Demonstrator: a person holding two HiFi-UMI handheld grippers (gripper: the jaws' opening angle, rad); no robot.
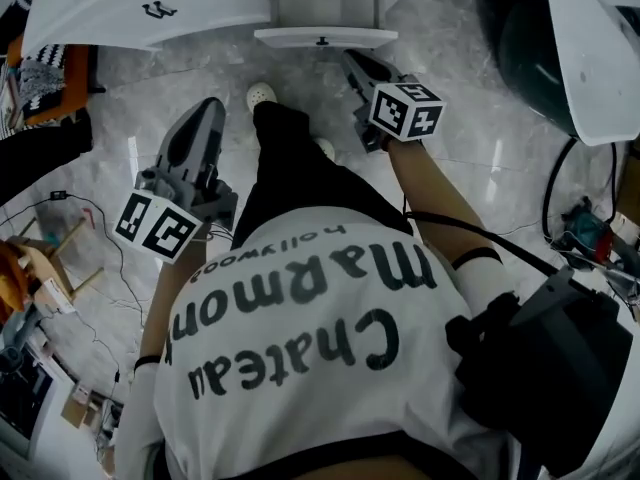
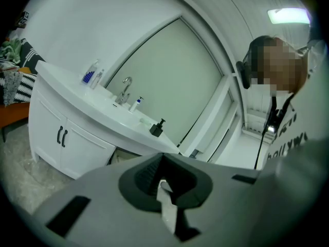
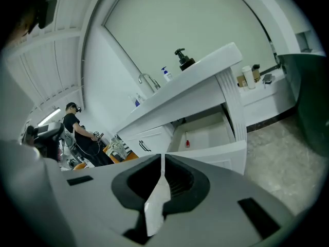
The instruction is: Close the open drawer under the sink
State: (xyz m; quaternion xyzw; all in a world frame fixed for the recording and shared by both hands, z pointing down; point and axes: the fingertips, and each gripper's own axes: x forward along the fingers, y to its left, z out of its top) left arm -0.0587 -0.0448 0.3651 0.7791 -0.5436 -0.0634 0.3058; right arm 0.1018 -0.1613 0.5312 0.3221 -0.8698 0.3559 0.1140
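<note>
The drawer (image 3: 225, 156) stands pulled out under the white sink counter (image 3: 200, 73), with a small red item (image 3: 187, 143) lying inside. The right hand-held gripper (image 3: 163, 158) points toward it, jaws together and empty. The left hand-held gripper (image 2: 162, 157), also closed on nothing, is off to the drawer's left.

Ahead: pulled-out white flat-fronted drawer (image 1: 325, 36) juts over grey marble floor (image 1: 480, 158).
Right side: dark green rounded object (image 1: 530, 48) narrows passage.
Left side: black cables (image 1: 100, 218) on floor.
</note>
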